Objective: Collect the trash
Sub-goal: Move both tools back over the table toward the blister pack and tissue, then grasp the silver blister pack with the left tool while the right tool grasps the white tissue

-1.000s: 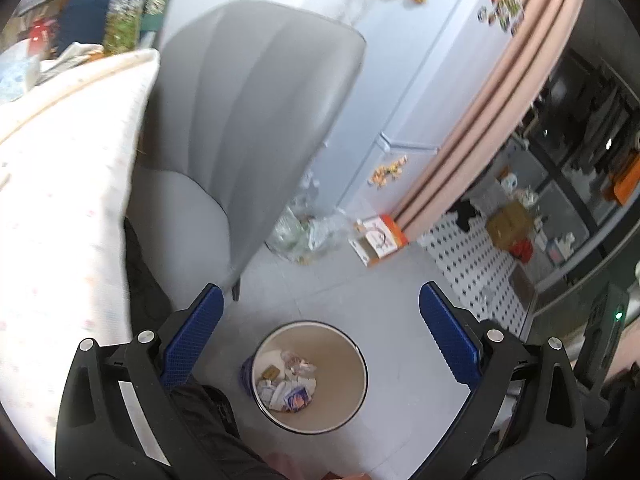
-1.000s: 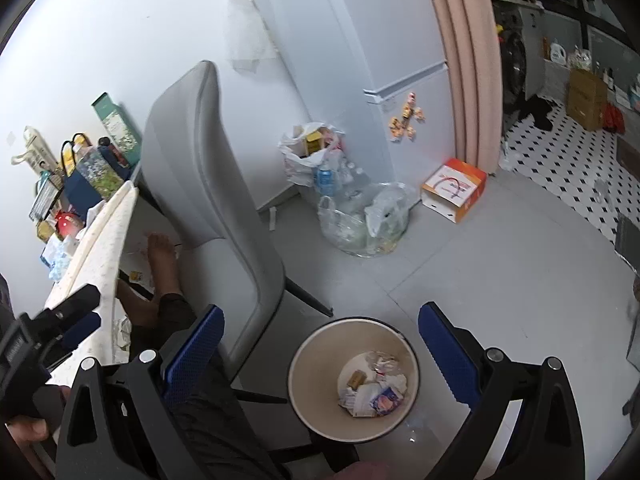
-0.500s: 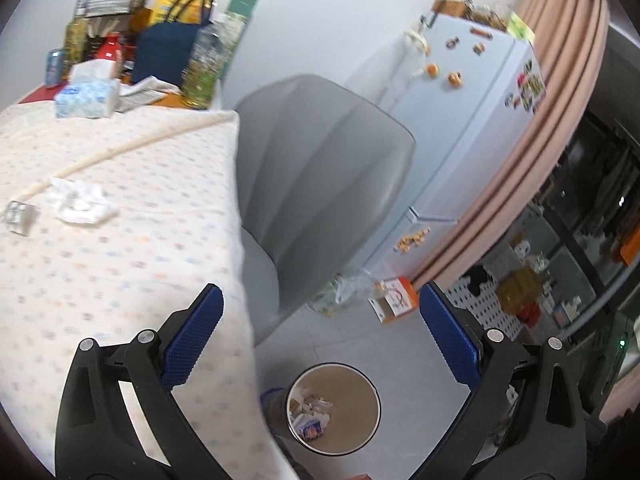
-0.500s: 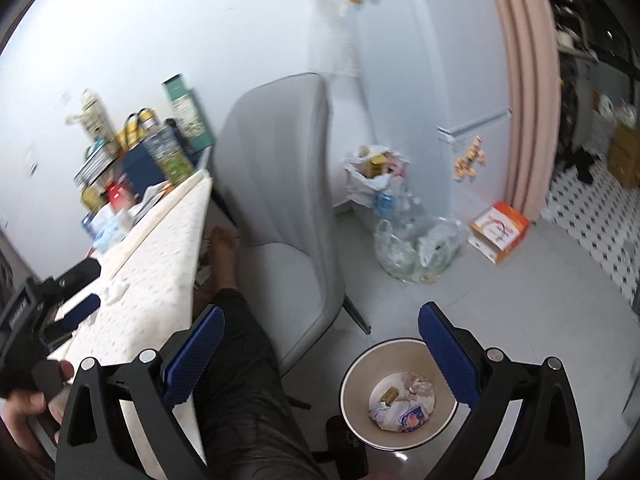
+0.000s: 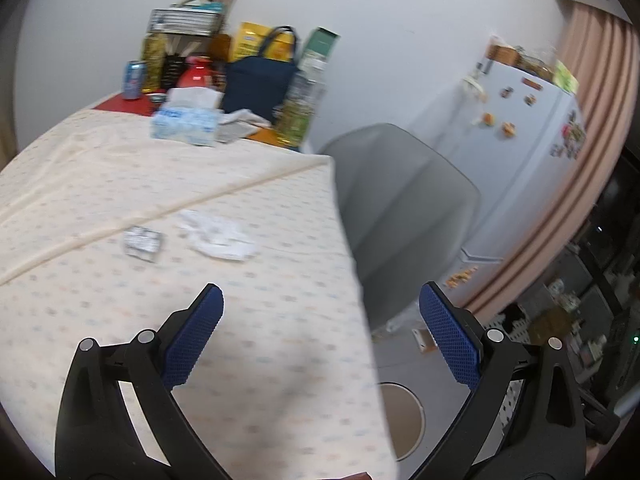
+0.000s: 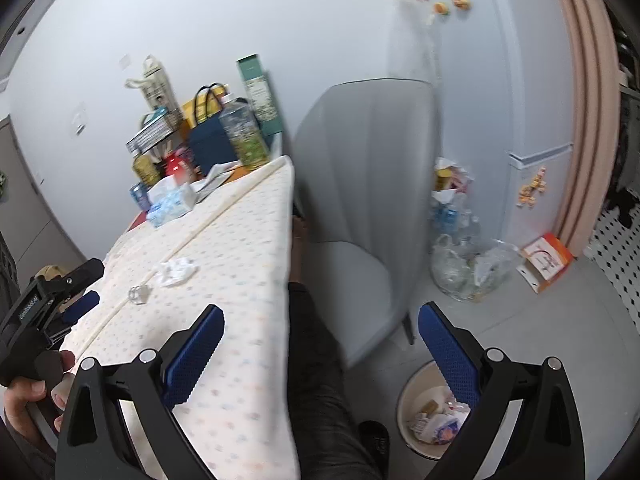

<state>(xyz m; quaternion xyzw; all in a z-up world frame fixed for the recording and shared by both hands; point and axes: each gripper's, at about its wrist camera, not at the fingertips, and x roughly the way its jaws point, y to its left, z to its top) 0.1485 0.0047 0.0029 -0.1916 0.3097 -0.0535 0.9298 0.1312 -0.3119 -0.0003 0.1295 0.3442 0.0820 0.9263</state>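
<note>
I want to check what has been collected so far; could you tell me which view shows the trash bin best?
The right wrist view: the trash bin shows its rim and the wrappers inside, partly behind a finger. The left wrist view shows only a sliver of its rim past the table edge, contents hidden.

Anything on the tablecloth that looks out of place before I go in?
Yes: a crumpled white tissue and a small clear wrapper lie loose mid-table, apart from the clutter by the wall. They sit side by side without touching. Both grippers, left and right, are empty with jaws open.
</note>
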